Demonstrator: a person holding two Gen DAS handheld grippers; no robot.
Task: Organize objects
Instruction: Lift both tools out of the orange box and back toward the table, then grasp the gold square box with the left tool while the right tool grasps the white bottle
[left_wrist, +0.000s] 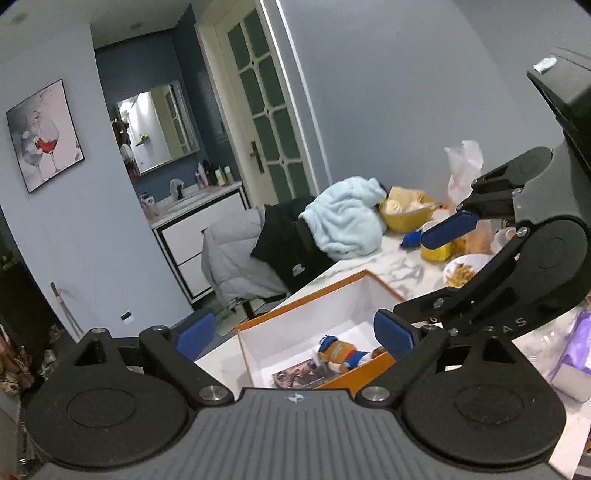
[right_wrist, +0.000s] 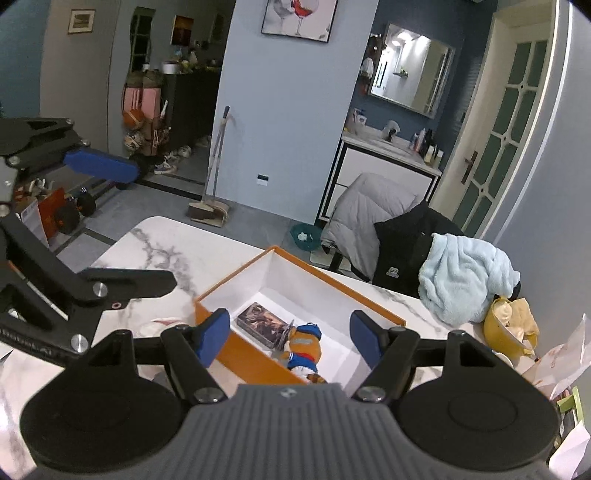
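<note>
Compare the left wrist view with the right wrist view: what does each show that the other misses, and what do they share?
Only the left wrist view shows the bowl of food and the yellow tin further along the table. Only the right wrist view shows the broom against the wall and the shoes beyond it. Both show the orange box holding the plush toy and picture tin, and both open, empty grippers: left gripper, right gripper.

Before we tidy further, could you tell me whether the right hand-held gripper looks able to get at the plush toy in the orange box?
Probably yes: the right hand-held gripper is open and empty above the lidless orange box, and nothing covers the plush toy; only the card box lies close beside it.
</note>
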